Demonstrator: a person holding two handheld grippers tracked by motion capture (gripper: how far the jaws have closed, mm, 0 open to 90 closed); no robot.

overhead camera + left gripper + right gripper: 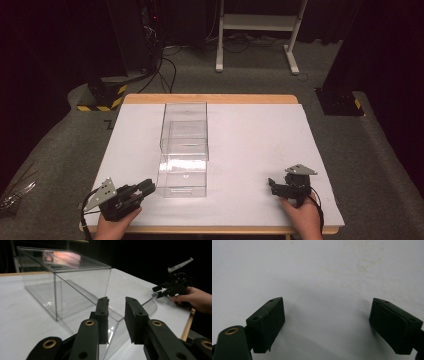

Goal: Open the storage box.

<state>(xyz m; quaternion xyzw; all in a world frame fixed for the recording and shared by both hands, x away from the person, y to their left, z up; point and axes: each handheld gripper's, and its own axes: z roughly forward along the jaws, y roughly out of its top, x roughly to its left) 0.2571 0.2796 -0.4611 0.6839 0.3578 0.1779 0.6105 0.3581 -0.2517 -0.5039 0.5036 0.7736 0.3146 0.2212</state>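
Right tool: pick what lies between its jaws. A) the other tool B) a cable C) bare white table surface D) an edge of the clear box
C: in the right gripper view the right tool has its jaws spread wide, with plain white table between them and nothing gripped.

Black tongs (116,315), brass-ringed pivot holes, grey triangular top plates (300,169), black trailing cables; pads possibly ribbed.

Left gripper (142,190) narrowly parted – right gripper (272,184) (wide) agape.
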